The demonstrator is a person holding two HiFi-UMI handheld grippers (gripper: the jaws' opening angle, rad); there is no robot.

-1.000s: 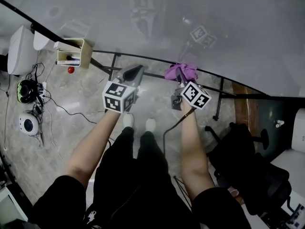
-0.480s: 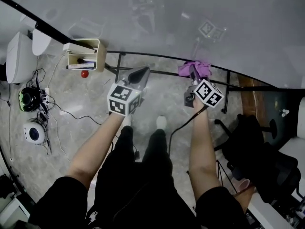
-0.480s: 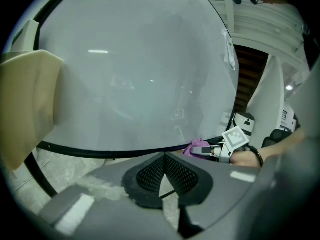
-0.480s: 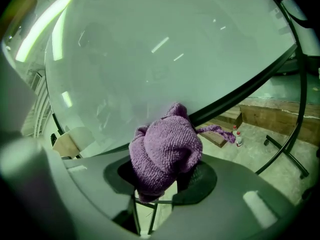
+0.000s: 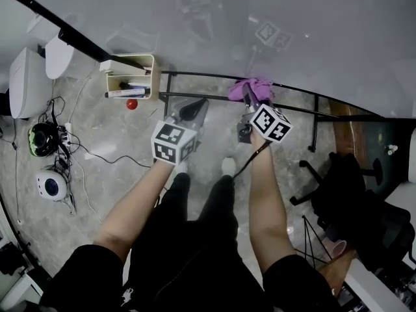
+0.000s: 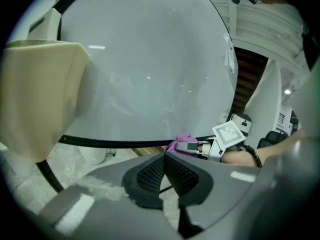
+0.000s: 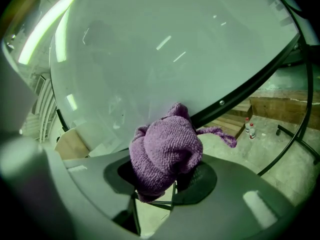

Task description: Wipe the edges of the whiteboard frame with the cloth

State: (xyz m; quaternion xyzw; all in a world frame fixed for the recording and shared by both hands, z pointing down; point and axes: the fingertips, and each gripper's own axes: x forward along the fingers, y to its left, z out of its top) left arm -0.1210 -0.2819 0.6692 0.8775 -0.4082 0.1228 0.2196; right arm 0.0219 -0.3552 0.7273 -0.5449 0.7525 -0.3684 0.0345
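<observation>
My right gripper point(image 5: 249, 91) is shut on a purple cloth point(image 5: 252, 88), and the cloth presses against the black bottom edge of the whiteboard frame point(image 5: 305, 97). In the right gripper view the bunched cloth point(image 7: 166, 150) fills the jaws and touches the black frame point(image 7: 240, 92) just above it. My left gripper point(image 5: 192, 106) hangs to the left of it, below the frame, with its jaws shut and nothing between them. In the left gripper view the black pads point(image 6: 165, 173) meet, and the cloth point(image 6: 181, 141) shows beyond them under the frame point(image 6: 115, 143).
A cream marker tray point(image 5: 131, 78) with pens hangs on the frame at the left. Black stand bars point(image 5: 195, 98) run under the board. Cables and round devices point(image 5: 44, 139) lie on the floor at left; a black office chair point(image 5: 356, 210) stands at right.
My right gripper slid the cloth to the left along the bottom frame edge over the last half second. The view has drifted, so the tray now sits further right.
</observation>
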